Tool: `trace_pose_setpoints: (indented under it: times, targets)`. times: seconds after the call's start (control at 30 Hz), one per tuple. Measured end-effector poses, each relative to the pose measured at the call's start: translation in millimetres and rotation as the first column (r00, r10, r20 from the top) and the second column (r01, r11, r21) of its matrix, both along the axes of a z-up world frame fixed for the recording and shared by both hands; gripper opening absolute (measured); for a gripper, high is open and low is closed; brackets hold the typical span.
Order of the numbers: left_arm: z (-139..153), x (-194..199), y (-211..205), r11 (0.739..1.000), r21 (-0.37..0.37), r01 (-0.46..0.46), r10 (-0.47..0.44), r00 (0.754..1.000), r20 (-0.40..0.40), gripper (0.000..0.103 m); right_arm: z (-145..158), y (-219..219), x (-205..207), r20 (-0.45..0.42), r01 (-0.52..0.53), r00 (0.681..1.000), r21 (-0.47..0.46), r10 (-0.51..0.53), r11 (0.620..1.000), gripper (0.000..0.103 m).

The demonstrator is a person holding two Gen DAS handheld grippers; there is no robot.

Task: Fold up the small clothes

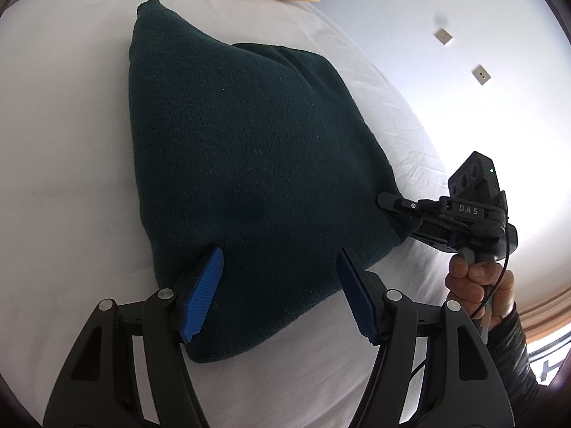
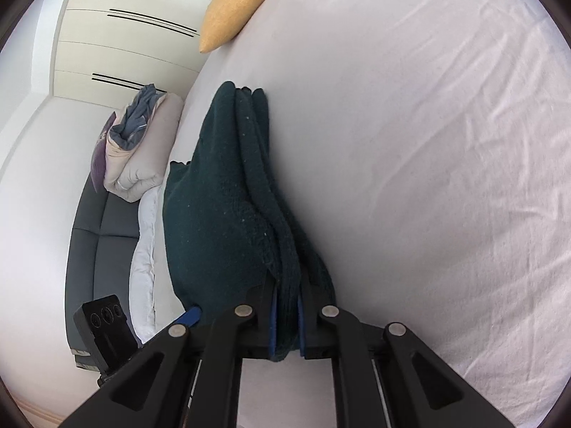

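2 claws (image 1: 280, 292) (image 2: 285, 317) low on knitwear (image 1: 249, 164)

A plain dark green knitted garment (image 1: 249, 164) on a white-sheeted bed (image 1: 64, 142); mustard-yellow cushion (image 2: 235, 7); black claws' blue ribbed pads (image 1: 201, 296).

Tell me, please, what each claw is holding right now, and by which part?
The right claw pinches the stacked edge layers of the dark green knit garment at one corner. The left claw is open astride its near edge, holding nothing.

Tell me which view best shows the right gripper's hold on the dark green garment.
The right wrist view: the right gripper has its blue pads clamped on the bunched layers of the dark green garment. The left wrist view shows it only sideways, at the garment's corner.
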State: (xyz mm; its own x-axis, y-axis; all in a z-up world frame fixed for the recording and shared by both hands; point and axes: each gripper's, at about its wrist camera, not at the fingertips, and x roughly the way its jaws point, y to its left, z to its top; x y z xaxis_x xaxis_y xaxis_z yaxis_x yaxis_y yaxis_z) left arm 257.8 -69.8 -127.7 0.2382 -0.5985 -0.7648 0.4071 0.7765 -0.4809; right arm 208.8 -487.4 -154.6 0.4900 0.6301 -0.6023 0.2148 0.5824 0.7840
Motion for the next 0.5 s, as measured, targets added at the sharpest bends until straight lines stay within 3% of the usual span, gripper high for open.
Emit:
trace_pose_setpoints:
  times: [0.13, 0.23, 0.3, 0.37, 0.5]
  targets:
    - [17, 8, 6, 0.999, -0.043, -0.030, 0.031, 0.999, 0.036, 0.065, 12, 0, -6, 0.019, -0.031, 0.999, -0.034, 0.031, 0.999, 0.011]
    - [32, 15, 12, 0.998, -0.030, -0.049, 0.052, 0.994, 0.092, 0.065, 41, 1, -13, 0.030, -0.033, 0.999, -0.181, 0.039, 0.983, 0.018]
    - [39, 31, 12, 0.998, -0.015, -0.066, 0.068, 0.991, 0.119, 0.065, 59, 4, -12, 0.027, -0.015, 0.999, -0.305, 0.024, 0.952, 0.018]
    - [46, 49, 12, 0.997, 0.000, -0.075, 0.074, 0.985, 0.159, 0.064, 74, 9, -9, 0.047, 0.004, 0.999, -0.364, 0.014, 0.931, 0.018]
    - [44, 87, 7, 0.995, 0.002, -0.095, 0.094, 0.984, 0.153, 0.064, 93, 34, 10, 0.176, -0.068, 0.978, -0.256, 0.116, 0.964, 0.018]
